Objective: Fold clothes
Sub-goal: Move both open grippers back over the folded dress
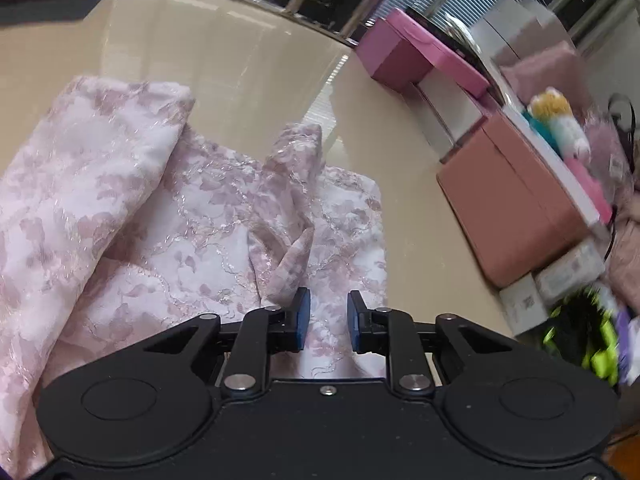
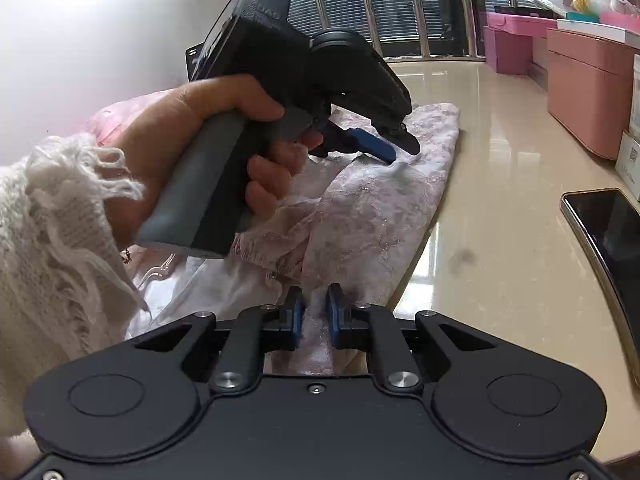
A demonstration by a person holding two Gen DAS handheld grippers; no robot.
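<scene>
Glossy beige tabletop (image 1: 248, 64) w/ pink boxes (image 1: 516, 200) stacked off to the right of the left tool, window blinds behind, a phone (image 2: 608, 240) lying right of the right tool. Pink floral garment (image 1: 168, 208) sits bunched on the tabletop, directly ahead of and under both tools. Left tool (image 1: 329, 322): jaws narrow-ish but apart, nothing pinched, cloth just below the tips; a loose strap or tie stands up right in front of it. Right tool (image 2: 313, 316): jaws close together w/ a ridge of cloth running between them; looks like a grip on the hem, tho the pads aren't fully pressed, so prob. a light hold. Right view also shows the hand (image 2: 208, 136) working the left tool, tips down on the far part of the garment. To do this step well, I'd say: flatten before folding. Get the left tool onto an edge rather than the middle, pinch one layer only, keep the right hold firm, pull the two apart to take out the bunching. Watch the strap doesn't get trapped inside the fold.
</scene>
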